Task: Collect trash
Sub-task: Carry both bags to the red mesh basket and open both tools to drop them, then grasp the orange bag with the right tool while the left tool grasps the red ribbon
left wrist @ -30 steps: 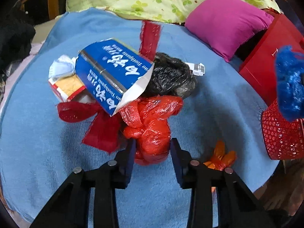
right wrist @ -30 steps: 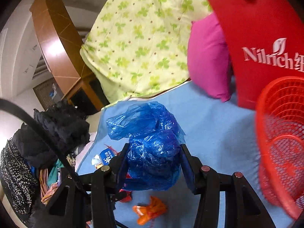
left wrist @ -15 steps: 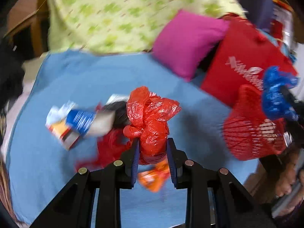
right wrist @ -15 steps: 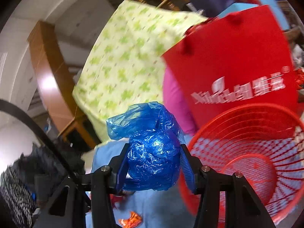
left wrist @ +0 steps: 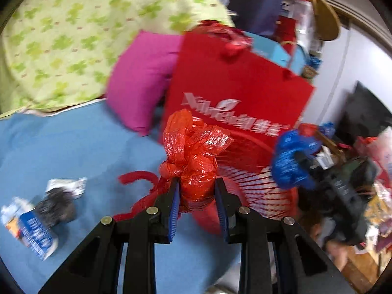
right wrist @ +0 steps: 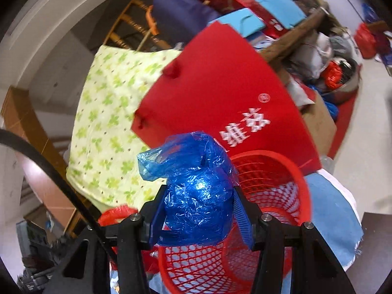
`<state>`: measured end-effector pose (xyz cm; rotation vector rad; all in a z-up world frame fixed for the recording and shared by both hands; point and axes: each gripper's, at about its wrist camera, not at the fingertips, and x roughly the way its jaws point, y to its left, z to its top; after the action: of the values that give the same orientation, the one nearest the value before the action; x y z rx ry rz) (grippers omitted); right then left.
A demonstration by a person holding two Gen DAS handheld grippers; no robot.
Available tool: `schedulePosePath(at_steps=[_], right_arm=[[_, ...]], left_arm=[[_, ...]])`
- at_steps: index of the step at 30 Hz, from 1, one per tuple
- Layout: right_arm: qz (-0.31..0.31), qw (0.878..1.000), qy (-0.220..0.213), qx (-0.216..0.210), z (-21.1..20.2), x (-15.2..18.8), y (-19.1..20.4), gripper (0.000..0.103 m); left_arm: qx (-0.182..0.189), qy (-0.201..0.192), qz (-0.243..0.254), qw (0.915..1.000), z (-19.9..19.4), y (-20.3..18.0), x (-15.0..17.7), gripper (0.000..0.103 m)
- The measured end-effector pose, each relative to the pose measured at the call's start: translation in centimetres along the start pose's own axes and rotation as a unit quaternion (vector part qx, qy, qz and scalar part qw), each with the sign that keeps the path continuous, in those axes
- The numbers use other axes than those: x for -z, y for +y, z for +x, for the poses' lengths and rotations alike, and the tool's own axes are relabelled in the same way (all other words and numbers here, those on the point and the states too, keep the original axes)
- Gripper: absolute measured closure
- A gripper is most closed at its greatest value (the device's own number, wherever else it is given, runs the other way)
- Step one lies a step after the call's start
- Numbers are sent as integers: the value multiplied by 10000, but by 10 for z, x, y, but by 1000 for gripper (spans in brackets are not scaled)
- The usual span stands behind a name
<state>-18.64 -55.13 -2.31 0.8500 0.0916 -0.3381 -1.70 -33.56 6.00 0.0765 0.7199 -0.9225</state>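
Observation:
My left gripper (left wrist: 197,193) is shut on a crumpled red plastic bag (left wrist: 193,152) and holds it in the air in front of the red mesh basket (left wrist: 247,183). My right gripper (right wrist: 199,210) is shut on a crumpled blue plastic bag (right wrist: 196,196), held right over the basket's (right wrist: 274,196) open mouth. The right gripper with the blue bag also shows in the left wrist view (left wrist: 291,159). A blue-and-white carton (left wrist: 36,230), a black bag (left wrist: 57,208) and red plastic scraps (left wrist: 137,176) lie on the blue bed cover (left wrist: 73,142).
A red paper shopping bag (left wrist: 235,93) stands just behind the basket, beside a magenta pillow (left wrist: 142,78) and a green-patterned quilt (left wrist: 73,31). Cluttered boxes and bags (right wrist: 306,36) fill the room beyond the bed.
Both grippers have swung right with their bags. The blue bag has come over the basket's mouth; the red bag has moved from above the trash pile toward the basket.

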Motion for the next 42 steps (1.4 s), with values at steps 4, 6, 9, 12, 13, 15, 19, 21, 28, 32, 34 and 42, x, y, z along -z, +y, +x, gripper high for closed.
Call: schedulePosePath(at_steps=[4, 6, 9, 12, 13, 15, 19, 21, 28, 32, 34, 42], right_arm=[[241, 9997, -44, 83, -2, -3, -11, 47], [327, 9994, -73, 119, -3, -3, -15, 46], [395, 9990, -79, 191, -3, -3, -19, 45], [399, 9989, -28, 255, 0, -3, -21, 45], [393, 9989, -13, 269, 1, -2, -21, 45], [394, 9989, -21, 266, 1, -2, -20, 44], [441, 9986, -6, 293, 3, -1, -19, 40], [478, 9985, 9, 276, 4, -1, -20, 36], [265, 9992, -81, 287, 5, 0, -11, 36], [-60, 9997, -174, 167, 5, 4, 7, 36], [-235, 9994, -234, -43, 4, 9, 19, 36], [-962, 9913, -187, -878, 11, 39, 80, 35]], left_arm=[[311, 125, 173, 9993, 17, -22, -6, 73], [442, 221, 230, 9985, 29, -31, -5, 72], [488, 341, 317, 9977, 43, -39, -2, 72], [522, 442, 312, 9972, 56, -41, -1, 72], [531, 481, 275, 9970, 59, -39, -1, 72], [562, 528, 230, 9968, 64, -37, -1, 72], [496, 554, 235, 9970, 69, -32, -2, 72], [425, 521, 235, 9975, 71, -29, -2, 72], [163, 374, 101, 9991, 62, -2, 6, 91], [-40, 271, -89, 9996, 48, 24, 12, 92], [-188, 201, -166, 9995, 38, 39, 16, 92], [-850, 92, -818, 9930, -12, 122, 41, 92]])
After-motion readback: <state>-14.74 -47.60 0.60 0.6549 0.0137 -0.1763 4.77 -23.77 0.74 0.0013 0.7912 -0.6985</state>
